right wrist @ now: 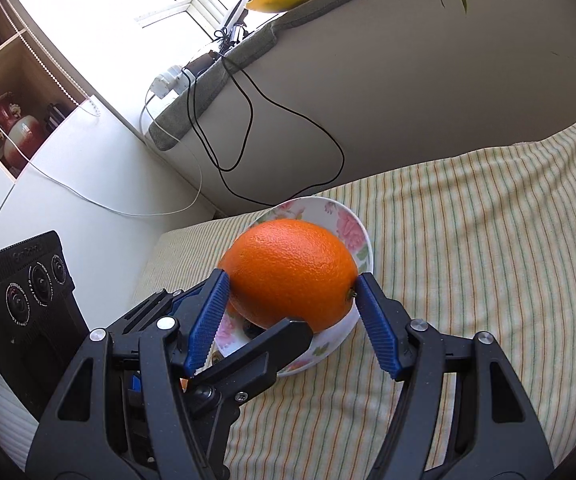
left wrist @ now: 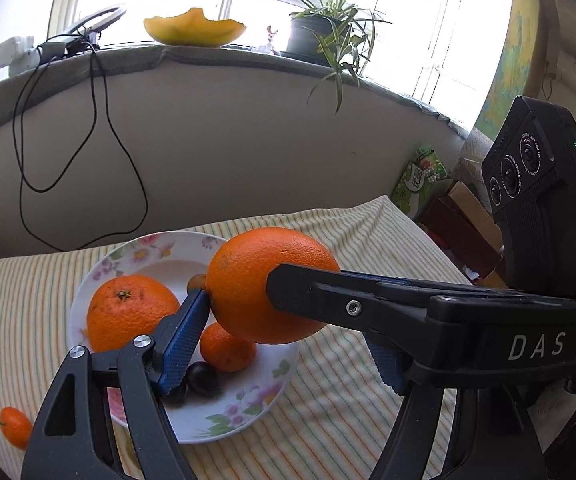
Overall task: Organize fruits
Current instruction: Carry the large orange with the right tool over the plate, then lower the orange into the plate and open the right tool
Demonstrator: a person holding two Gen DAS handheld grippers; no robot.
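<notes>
The right gripper (right wrist: 291, 285) is clamped on the large orange (right wrist: 288, 264), one blue ribbed pad against each end of the fruit. The orange is held in the air above the near half of the floral bowl (left wrist: 248, 404), which stands on the striped cloth (left wrist: 348, 400). The left gripper (left wrist: 288, 320) is spread wide and holds nothing; the tip of its left finger (left wrist: 182, 336) appears to touch the side of the held orange, and its other finger is partly hidden behind the right gripper. The bowl already contains a second orange (left wrist: 132, 312), a mandarin (left wrist: 228, 348), a dark round fruit (left wrist: 202, 378), and a small brownish fruit that is mostly hidden. One small kumquat-like fruit (left wrist: 14, 428) lies on the cloth, well apart from the bowl. Hazard 1: the two tools are crossed in the same space, so any sideways motion of either could knock the orange out of its end-to-end grip. Hazard 2: free space in the bowl is limited; if released from this height, the orange would likely land on the mandarin or the dark fruit, bruise them, or roll over the low rim onto the cloth. Hazard 3: a descending finger could catch the rim and tip the bowl.
</notes>
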